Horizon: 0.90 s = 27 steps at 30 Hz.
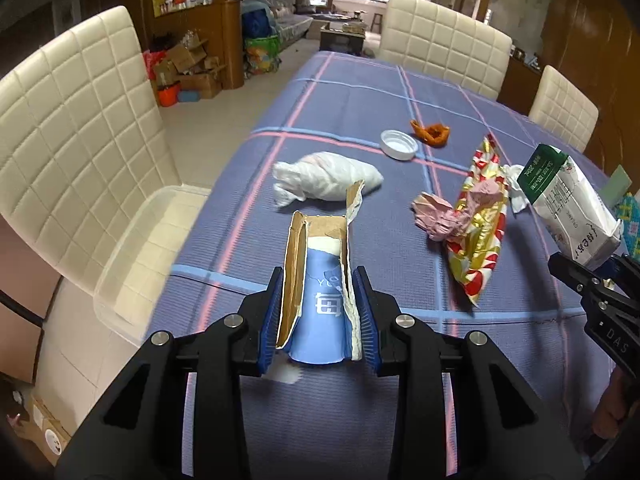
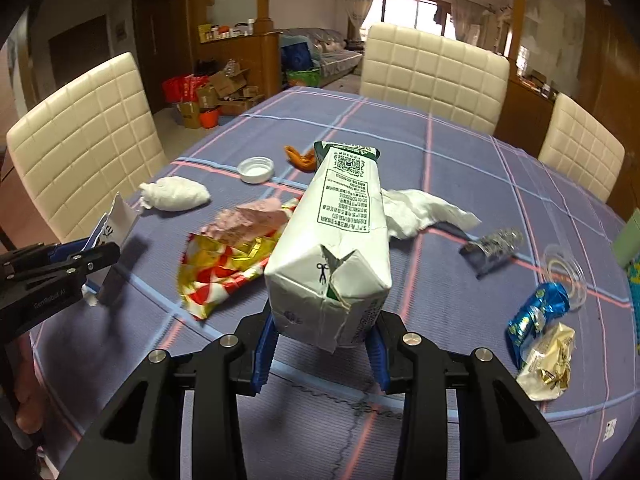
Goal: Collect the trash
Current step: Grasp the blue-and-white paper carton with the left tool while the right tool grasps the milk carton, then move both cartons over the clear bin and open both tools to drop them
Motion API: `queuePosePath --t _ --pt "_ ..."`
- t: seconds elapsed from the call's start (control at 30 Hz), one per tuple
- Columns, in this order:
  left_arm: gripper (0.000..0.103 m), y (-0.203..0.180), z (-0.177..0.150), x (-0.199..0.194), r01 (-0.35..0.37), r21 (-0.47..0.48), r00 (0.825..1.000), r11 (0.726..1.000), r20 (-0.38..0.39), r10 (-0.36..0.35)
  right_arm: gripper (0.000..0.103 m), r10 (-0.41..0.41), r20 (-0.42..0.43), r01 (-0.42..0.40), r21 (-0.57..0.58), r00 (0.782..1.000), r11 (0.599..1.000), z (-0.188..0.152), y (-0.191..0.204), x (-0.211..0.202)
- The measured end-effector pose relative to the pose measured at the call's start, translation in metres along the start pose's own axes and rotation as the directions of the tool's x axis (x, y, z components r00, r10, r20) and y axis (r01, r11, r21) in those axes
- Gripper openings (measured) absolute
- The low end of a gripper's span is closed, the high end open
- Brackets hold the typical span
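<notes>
white milk carton [image 2: 340, 240] reads "organic", with a qr code; right gripper [image 2: 322, 344] clamps its base, angled downward; left gripper [image 1: 320, 316] pinches torn blue carton [image 1: 320, 280] marked "yo".

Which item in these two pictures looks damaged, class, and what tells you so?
The blue carton in the left claw looks damaged: it is torn open and its brown card lining shows. The milk carton in the right claw is creased and dented at its folded end.
</notes>
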<state>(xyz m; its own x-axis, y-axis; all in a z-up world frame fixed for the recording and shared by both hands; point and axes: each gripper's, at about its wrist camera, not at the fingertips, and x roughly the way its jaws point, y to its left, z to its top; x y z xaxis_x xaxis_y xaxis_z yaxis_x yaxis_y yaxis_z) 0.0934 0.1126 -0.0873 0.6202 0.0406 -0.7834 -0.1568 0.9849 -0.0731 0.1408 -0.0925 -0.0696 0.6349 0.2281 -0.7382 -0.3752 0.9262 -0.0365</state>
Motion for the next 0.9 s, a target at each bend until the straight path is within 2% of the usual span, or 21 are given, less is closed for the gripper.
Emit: queuePosePath --t 0.27,0.5,0.9 --pt "0.036 0.03 -0.001 -0.014 -0.078 -0.034 0.996 0.996 0.043 0.08 0.038 0.055 0.011 -0.053 -0.148 0.998 0.988 0.012 0.053 0.003" --pt "0.036 0.057 -0.004 -0.02 -0.116 -0.075 0.991 0.99 0.057 0.121 0.038 0.09 0.006 -0.085 -0.276 0.996 0.958 0.018 0.105 0.014" --pt "0.036 0.094 0.0 -0.022 -0.175 -0.134 0.98 0.975 0.069 0.185 0.038 0.117 -0.019 -0.116 -0.367 0.993 0.923 0.037 0.155 0.038"
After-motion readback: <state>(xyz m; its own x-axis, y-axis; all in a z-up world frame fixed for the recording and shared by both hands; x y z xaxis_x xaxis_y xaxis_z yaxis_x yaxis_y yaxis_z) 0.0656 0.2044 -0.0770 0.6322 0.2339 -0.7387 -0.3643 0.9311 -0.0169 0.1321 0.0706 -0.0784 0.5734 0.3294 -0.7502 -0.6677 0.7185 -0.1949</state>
